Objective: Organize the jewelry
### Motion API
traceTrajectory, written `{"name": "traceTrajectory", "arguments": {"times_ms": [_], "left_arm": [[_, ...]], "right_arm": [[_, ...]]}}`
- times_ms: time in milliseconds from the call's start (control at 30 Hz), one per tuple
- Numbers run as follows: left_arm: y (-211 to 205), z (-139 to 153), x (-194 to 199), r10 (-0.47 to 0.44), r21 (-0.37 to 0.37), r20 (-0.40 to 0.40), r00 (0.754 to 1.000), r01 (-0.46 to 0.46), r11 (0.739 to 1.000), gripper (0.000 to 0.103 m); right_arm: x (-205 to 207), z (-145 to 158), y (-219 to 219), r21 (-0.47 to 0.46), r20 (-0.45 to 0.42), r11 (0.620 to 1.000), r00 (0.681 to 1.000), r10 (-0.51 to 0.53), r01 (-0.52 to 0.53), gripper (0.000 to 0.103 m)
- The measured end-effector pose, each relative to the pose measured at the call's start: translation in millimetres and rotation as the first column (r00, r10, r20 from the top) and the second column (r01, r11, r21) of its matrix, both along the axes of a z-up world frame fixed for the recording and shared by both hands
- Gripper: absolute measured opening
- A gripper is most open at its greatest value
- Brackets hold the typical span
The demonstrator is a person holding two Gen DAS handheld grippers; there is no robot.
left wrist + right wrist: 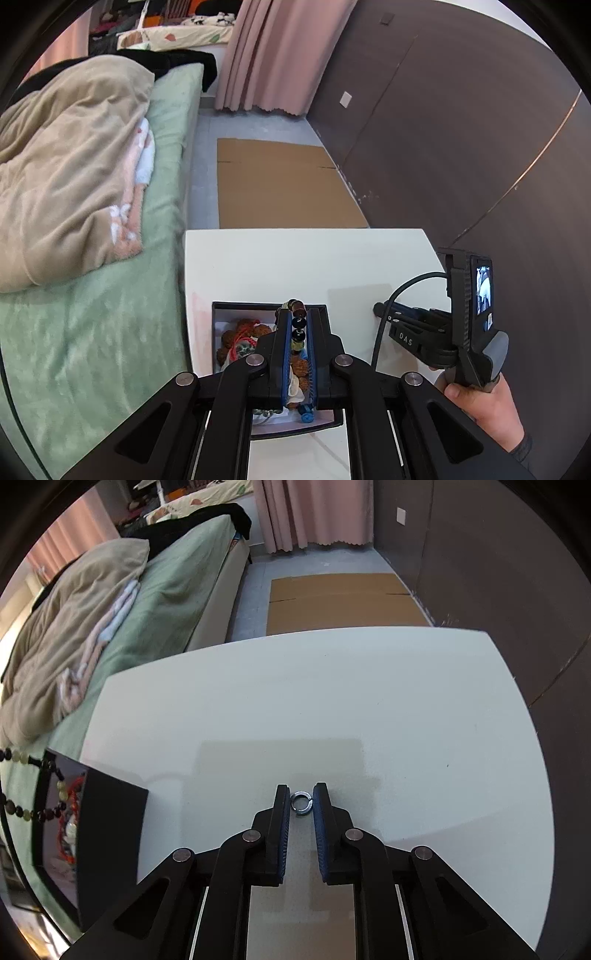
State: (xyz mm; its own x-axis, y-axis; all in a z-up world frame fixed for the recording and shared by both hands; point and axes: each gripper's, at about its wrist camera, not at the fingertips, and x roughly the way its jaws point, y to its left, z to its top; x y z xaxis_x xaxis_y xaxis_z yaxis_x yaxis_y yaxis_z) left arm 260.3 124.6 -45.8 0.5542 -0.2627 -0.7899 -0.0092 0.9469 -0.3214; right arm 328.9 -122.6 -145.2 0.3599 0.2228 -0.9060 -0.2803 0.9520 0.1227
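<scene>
Jewelry sits in two places around the black box [218, 332] on the white tabletop [295, 258]. Nearest, the left hand-held gripper [299, 317] hangs over the box with its blue-padded jaws closed on a beaded bracelet [298, 326]; dark and pale beads show in a line between the pads, and in the right wrist view the rest of the strand loops at the far left edge, over the box's side. Under that gripper the box holds a tangle of brown seed beads, red cord and a blue piece, mostly hidden by the jaws.

To the right of the box, well apart from it, the right hand-held gripper [301, 805] rests low on the tabletop with its jaws a little apart. A small silver ring [301, 803] lies flat on the tabletop between the fingertips; whether the pads touch it cannot be told. The left wrist view shows that gripper from the side, held in the person's right hand [476, 398], with a cable running from it.

Beyond the box, the tabletop ends at a flattened cardboard sheet [280, 184] on the floor. Left of the box runs a bed [92, 332] with a green cover and a beige blanket [70, 177]. Farthest off hangs a pink curtain [273, 55], beside a dark wall [461, 129].
</scene>
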Motion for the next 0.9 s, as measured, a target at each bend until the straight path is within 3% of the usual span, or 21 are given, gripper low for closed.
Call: {"name": "traceTrajectory", "arguments": {"times_ms": [233,333,400,433,500,567,633,800,833,900], "left_arm": [[-15,-9,7,-0.055,-0.077,-0.016,0.998,0.054,0.996,0.008],[-15,-14,9,-0.047,-0.064,-0.054,0.997,0.043,0.997,0.009],[-8,-16,8,-0.035,-0.084,-0.078,0.996,0.029,0.996,0.009],[-6,-15,7,-0.031,-0.087,-0.083,0.996,0.024,0.996,0.011],[-1,-13,2,-0.019,-0.085,-0.081,0.997,0.012,0.996,0.023],[5,-8,-5,0.001,-0.088,-0.063,0.998,-0.007,0.996,0.051],[14,-3,-13,0.035,-0.087,-0.039,0.999,-0.038,0.996,0.06],[34,4,-31,0.076,-0.092,-0.032,0.997,-0.079,0.993,0.06],[38,5,-35,0.087,-0.085,-0.028,0.996,-0.089,0.992,0.061],[44,6,-40,0.109,-0.082,-0.027,0.994,-0.111,0.99,0.062]], "right_arm": [[-9,11,-8,0.091,-0.028,0.996,1.0,0.008,-0.005,0.014],[-15,22,-9,0.152,-0.021,0.988,1.0,0.016,-0.013,0.014],[-19,32,-9,0.203,-0.014,0.979,0.999,0.032,-0.029,0.002],[-22,38,-8,0.23,-0.006,0.972,0.999,0.042,-0.04,0.002],[-30,50,-5,0.264,0.017,0.962,0.998,0.063,-0.065,0.002],[-35,57,1,0.273,0.04,0.958,0.996,0.082,-0.089,0.002],[-39,60,8,0.271,0.05,0.957,0.995,0.092,-0.102,0.002],[-25,46,14,0.213,-0.006,0.975,0.998,0.06,-0.058,0.003],[-21,41,13,0.201,-0.022,0.979,0.998,0.051,-0.045,0.005],[-14,34,12,0.181,-0.053,0.983,0.998,0.038,-0.027,0.03]]}}
